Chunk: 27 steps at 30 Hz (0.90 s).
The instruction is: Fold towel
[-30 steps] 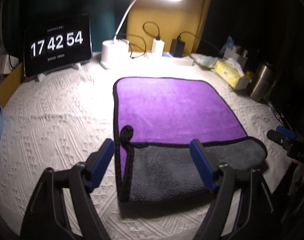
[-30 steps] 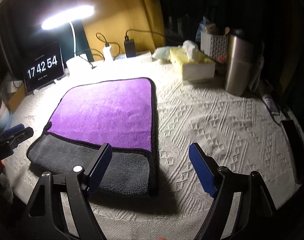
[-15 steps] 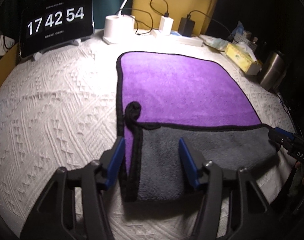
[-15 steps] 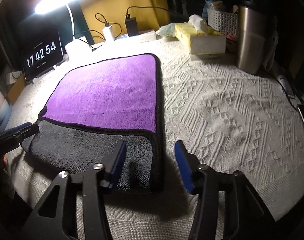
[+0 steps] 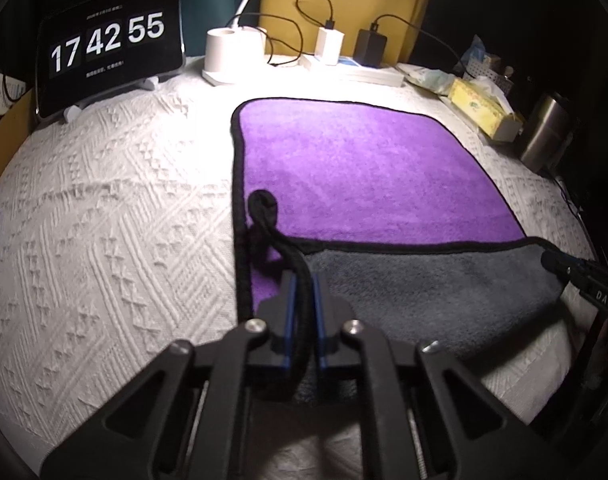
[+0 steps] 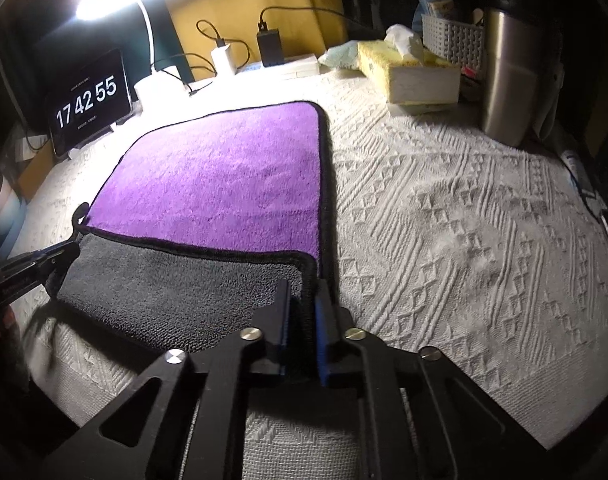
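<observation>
A purple towel [image 5: 360, 172] with black trim lies flat on a white textured cloth; its near edge is folded over, showing a grey underside [image 5: 416, 292]. It also shows in the right wrist view [image 6: 219, 184], grey flap [image 6: 175, 292] nearest. My left gripper [image 5: 302, 280] is shut on the flap's near left corner, by a black hanging loop [image 5: 263, 208]. My right gripper [image 6: 304, 300] is shut on the flap's near right corner. Each gripper's tip shows in the other's view: the right gripper [image 5: 572, 270], the left gripper [image 6: 43, 260].
A clock tablet [image 5: 107, 44], a white lamp base [image 5: 227, 56], chargers [image 5: 330, 46] and a power strip stand at the back. A yellow tissue box [image 6: 408, 70], a white basket [image 6: 452, 38] and a steel tumbler [image 6: 512, 80] stand at the back right.
Both grippers moved forward and down onto the folded grey flap's near corners and closed from wide open to shut on the towel. The clock went from 54 to 55.
</observation>
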Available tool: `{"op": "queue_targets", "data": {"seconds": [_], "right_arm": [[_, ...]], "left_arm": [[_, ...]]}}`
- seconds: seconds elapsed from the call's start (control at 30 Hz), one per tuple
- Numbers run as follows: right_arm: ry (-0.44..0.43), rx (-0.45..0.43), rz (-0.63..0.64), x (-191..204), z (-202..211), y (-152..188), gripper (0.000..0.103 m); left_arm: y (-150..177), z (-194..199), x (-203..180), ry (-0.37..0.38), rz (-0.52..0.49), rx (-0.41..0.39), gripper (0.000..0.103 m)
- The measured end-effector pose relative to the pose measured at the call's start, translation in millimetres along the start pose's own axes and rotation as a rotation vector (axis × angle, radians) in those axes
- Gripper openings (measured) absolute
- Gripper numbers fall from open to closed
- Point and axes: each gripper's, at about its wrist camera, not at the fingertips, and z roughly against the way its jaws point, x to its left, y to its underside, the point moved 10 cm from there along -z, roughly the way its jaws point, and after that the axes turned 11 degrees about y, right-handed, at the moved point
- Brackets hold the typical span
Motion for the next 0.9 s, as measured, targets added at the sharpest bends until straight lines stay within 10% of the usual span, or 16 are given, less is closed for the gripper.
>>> {"op": "queue_targets", "data": {"seconds": [0.9], "right_arm": [[0.071, -0.142, 0.046, 0.0, 49.3, -32.3, 0.009]], "left_arm": [[-30.9, 54.6, -18.6, 0.02, -0.044, -0.171, 0.006]]}}
